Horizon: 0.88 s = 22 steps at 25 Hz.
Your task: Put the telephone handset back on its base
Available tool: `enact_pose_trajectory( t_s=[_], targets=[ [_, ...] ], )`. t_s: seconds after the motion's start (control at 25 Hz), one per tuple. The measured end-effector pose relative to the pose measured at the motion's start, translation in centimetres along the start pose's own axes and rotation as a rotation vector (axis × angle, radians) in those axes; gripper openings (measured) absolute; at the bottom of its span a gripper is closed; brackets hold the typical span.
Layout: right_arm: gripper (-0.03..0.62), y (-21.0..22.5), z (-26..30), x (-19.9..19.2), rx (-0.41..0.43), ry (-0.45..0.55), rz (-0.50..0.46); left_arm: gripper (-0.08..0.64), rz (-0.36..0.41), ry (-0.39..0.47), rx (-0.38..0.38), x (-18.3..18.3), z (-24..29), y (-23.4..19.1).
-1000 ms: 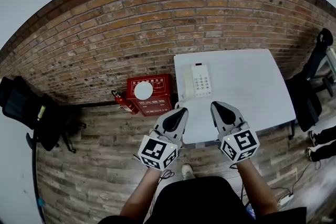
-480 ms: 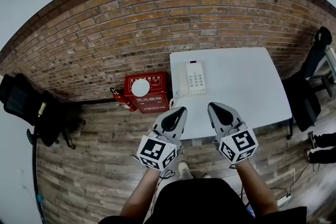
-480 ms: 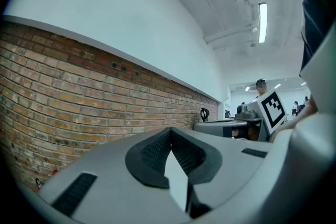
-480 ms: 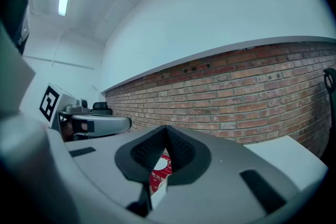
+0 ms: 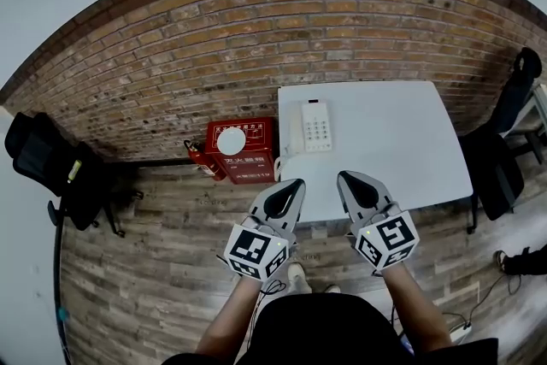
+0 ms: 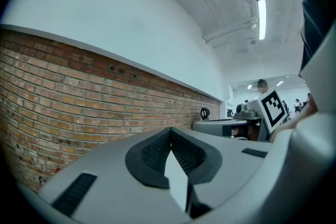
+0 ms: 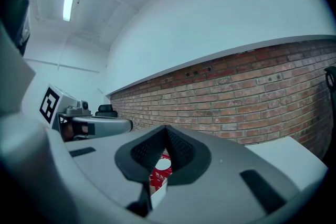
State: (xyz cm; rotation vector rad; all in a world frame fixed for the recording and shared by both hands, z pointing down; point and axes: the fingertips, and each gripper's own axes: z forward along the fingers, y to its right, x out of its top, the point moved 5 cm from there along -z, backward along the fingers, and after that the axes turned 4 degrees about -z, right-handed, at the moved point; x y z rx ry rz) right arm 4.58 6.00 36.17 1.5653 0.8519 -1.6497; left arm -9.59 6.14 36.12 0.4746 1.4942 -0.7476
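Note:
A white telephone (image 5: pixel 315 126) with a keypad lies near the far left corner of the white table (image 5: pixel 402 141). From here I cannot tell its handset apart from the base. Both grippers hover side by side in front of the table's near edge, well short of the phone. My left gripper (image 5: pixel 296 182) is shut with nothing in it; in its own view the left gripper (image 6: pixel 169 131) points at the brick wall. My right gripper (image 5: pixel 344 176) is shut and empty too. In the right gripper view the right gripper (image 7: pixel 166 128) shows its jaws meeting at the tips.
A red fire-equipment box (image 5: pixel 241 150) and a small extinguisher (image 5: pixel 198 156) stand on the floor left of the table, against the brick wall (image 5: pixel 256 38). Black chairs stand at the far left (image 5: pixel 51 171) and at the table's right end (image 5: pixel 500 167).
The table and phone have slid a little up and left in the head view, as if the person stepped back. Both grippers stay shut and level with each other.

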Motion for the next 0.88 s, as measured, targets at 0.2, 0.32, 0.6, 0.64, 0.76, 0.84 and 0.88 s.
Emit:
enact_pose_trajectory(
  t_s=[0.2, 0.32, 0.6, 0.64, 0.76, 0.84, 0.88],
  targets=[
    [0.009, 0.2, -1.8, 0.1, 0.002, 0.009, 0.004, 0.009, -0.007, 0.006, 0.007, 0.0, -0.2, 1.7],
    [0.009, 0.2, -3.0, -0.2, 0.007, 0.007, 0.006, 0.009, -0.004, 0.006, 0.010, -0.2, -0.4, 2.8],
    [0.009, 0.2, -4.8, -0.6, 0.019, 0.014, 0.017, 0.009, 0.001, -0.008, 0.030, -0.9, -1.4, 4.8],
    [0.009, 0.1, -5.1, -0.6, 0.021, 0.016, 0.018, 0.009, 0.002, -0.010, 0.032, -1.0, -1.6, 5.1],
    [0.009, -0.2, -5.8, -0.6, 0.022, 0.020, 0.025, 0.009, 0.003, -0.014, 0.036, -1.1, -2.0, 5.8],
    [0.009, -0.4, -6.2, -0.7, 0.024, 0.021, 0.024, 0.009, 0.005, -0.013, 0.037, -1.2, -2.3, 6.3],
    [0.009, -0.4, -6.4, -0.7, 0.025, 0.021, 0.023, 0.009, 0.006, -0.013, 0.037, -1.2, -2.4, 6.5]
  ],
)
